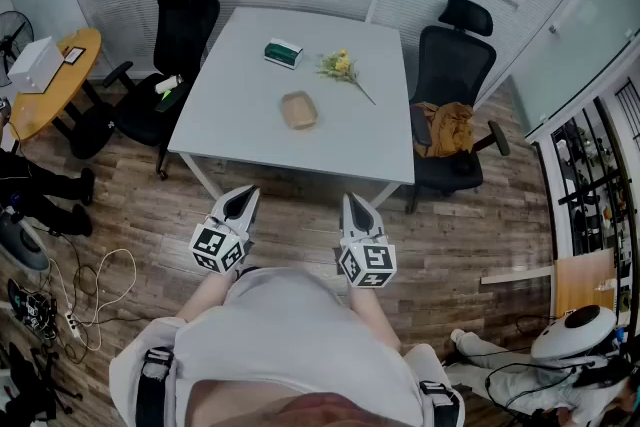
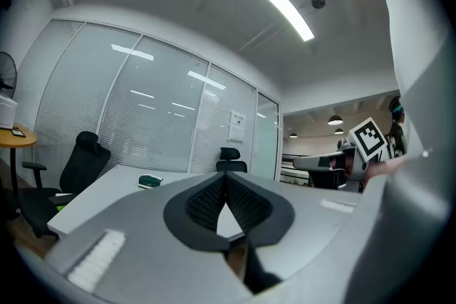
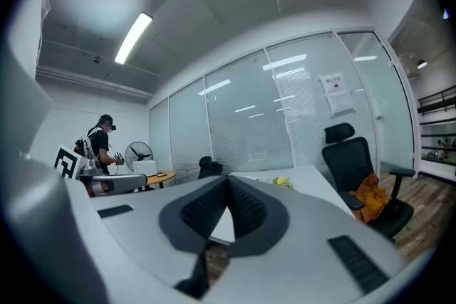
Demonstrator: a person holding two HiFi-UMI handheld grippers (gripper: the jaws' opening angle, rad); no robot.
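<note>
Left fingers: your left ribbed pads (image 2: 205, 201) meet at their tips, with nothing held between them.
Right fingers: your right ribbed pads (image 3: 248, 208) meet at their tips too, gripping nothing.
Left gripper (image 1: 246, 192): in front of you at 11 o'clock, over the wood floor (image 1: 290, 207), aimed at the table.
Right gripper (image 1: 351, 199): at 1 o'clock, level with the left one.
White table (image 1: 240, 95): at 12 o'clock, just past both tips.
Tan dish (image 1: 298, 109): mid-table, well apart from both grippers.
Green box (image 1: 283, 52): beyond the dish, 11 o'clock.
Yellow flowers (image 1: 340, 67): beyond the dish, 1 o'clock.
Black chairs (image 1: 180, 30): at the table's 9 and 3 o'clock sides.
</note>
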